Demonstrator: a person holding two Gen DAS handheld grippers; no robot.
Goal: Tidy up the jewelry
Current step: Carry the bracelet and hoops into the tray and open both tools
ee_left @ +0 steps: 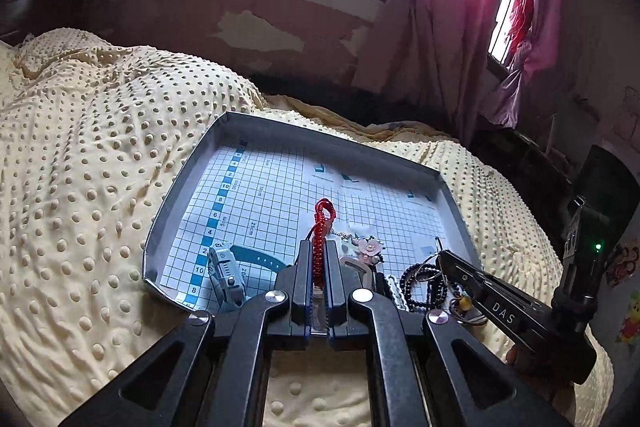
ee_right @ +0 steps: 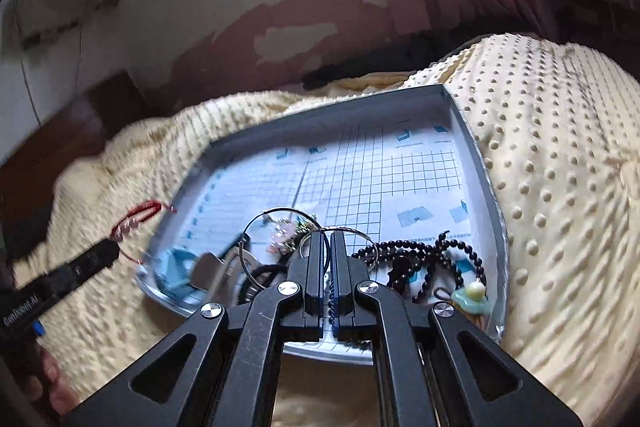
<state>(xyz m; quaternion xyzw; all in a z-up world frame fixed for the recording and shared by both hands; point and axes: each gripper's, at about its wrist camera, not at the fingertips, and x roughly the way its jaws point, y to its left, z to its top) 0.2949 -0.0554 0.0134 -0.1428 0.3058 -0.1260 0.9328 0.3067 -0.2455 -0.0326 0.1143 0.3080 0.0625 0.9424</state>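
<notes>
A grey tray (ee_left: 182, 187) lined with grid paper lies on the bed. My left gripper (ee_left: 319, 247) is shut on a red braided bracelet (ee_left: 322, 215), which is lifted above the tray's near part. My right gripper (ee_right: 326, 235) is shut on thin metal hoops (ee_right: 280, 209), with a twisted cord showing between its fingers. In the tray lie a light blue watch (ee_left: 226, 271), a pink flower brooch (ee_left: 370, 247), black bead strands (ee_right: 420, 255) and a green pendant (ee_right: 472, 297). The right gripper (ee_left: 442, 257) appears at the tray's right side, and the left gripper (ee_right: 100, 255) with the red bracelet (ee_right: 140, 215) at its left.
The tray (ee_right: 482, 163) rests on a cream dotted bedspread (ee_left: 100, 147) that rises in soft folds around it. A silver clip (ee_right: 212, 271) lies near the watch. Behind the bed are a peeling wall, barred windows and a pink curtain (ee_left: 452, 7).
</notes>
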